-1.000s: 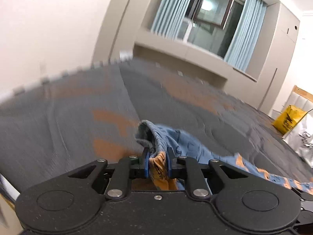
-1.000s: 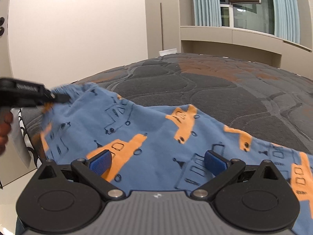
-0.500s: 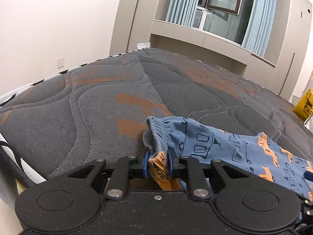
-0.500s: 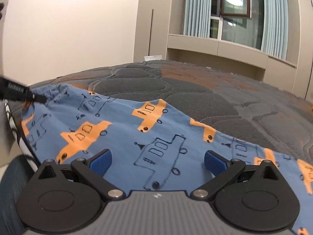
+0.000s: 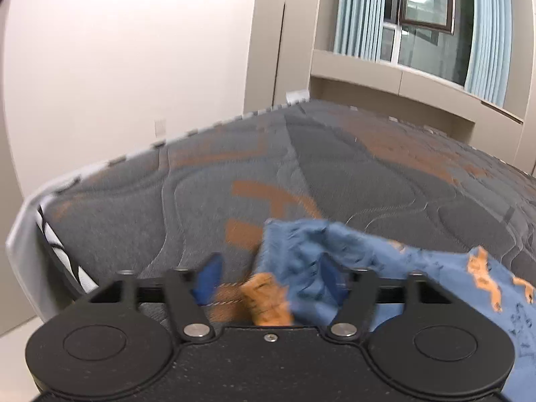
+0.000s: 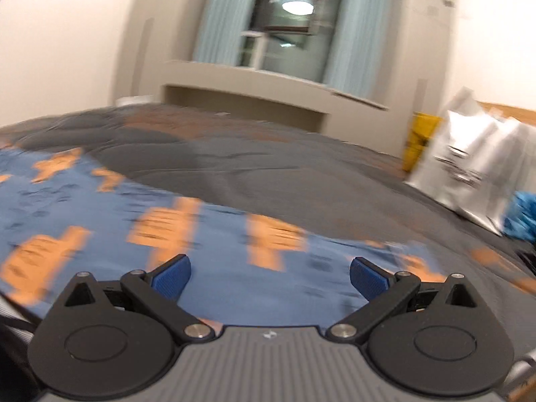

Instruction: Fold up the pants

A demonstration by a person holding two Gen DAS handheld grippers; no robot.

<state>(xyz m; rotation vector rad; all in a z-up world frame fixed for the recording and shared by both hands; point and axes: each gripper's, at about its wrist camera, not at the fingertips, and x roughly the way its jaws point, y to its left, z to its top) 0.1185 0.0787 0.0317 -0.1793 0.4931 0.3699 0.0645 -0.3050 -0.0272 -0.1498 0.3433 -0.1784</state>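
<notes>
The pants [image 5: 385, 261] are blue with orange vehicle prints and lie on a grey quilted mattress [image 5: 335, 174]. In the left wrist view the bunched waistband sits between the jaws of my left gripper [image 5: 268, 278], which stand apart, so the cloth lies loose between the blue pads. In the right wrist view the pants [image 6: 134, 234] spread flat across the mattress [image 6: 284, 167]. My right gripper [image 6: 268, 276] is open and empty just above the fabric. Both views are motion-blurred.
The mattress's left edge with black-and-white trim [image 5: 57, 244] is close to my left gripper. A silver bag [image 6: 475, 167], a yellow bag [image 6: 418, 140] and a blue item [image 6: 522, 214] sit at the right side. A window with curtains [image 6: 288, 20] is behind.
My left gripper has opened and let go of the waistband, which now lies loose between the pads. My right gripper has swung to the right over the pants and stays open.
</notes>
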